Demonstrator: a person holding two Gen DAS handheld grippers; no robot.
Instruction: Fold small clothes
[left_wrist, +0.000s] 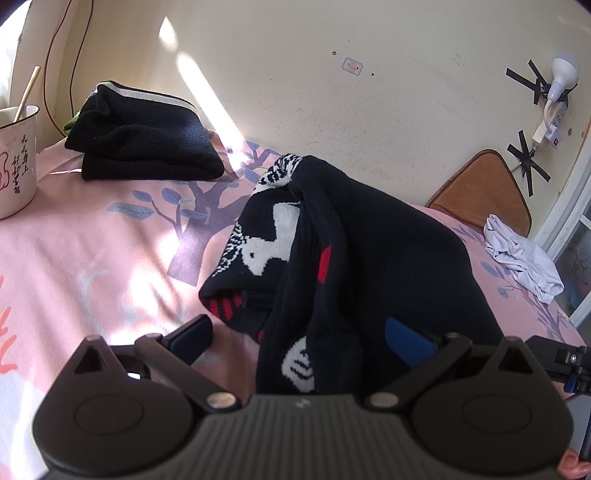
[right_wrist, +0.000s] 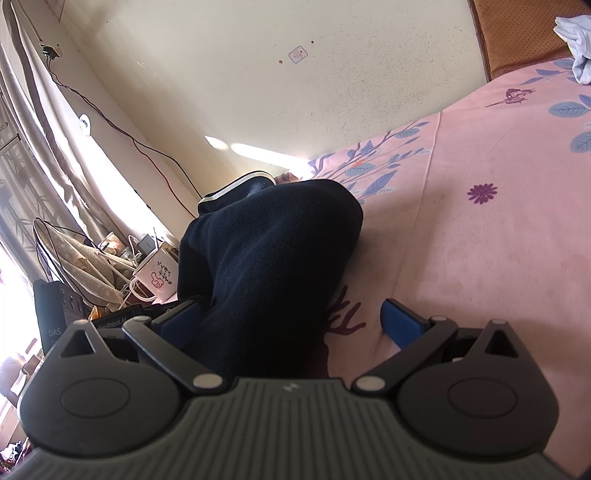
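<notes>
A black knitted garment (left_wrist: 369, 236) with white and red patterns lies heaped on the pink bedsheet (left_wrist: 92, 258). One end of it runs down between the fingers of my left gripper (left_wrist: 299, 339), which is open wide; neither blue pad presses the cloth. In the right wrist view the same dark garment (right_wrist: 266, 251) bulges up between the spread fingers of my right gripper (right_wrist: 291, 323), close to the left fingertip (right_wrist: 181, 321). That gripper is open too. The garment's underside is hidden.
A folded black garment (left_wrist: 147, 147) with a white stripe sits at the back left by the wall. A white mug (left_wrist: 14, 158) stands at the left edge. At the right lie a crumpled white cloth (left_wrist: 521, 258) and a brown cushion (left_wrist: 480, 192).
</notes>
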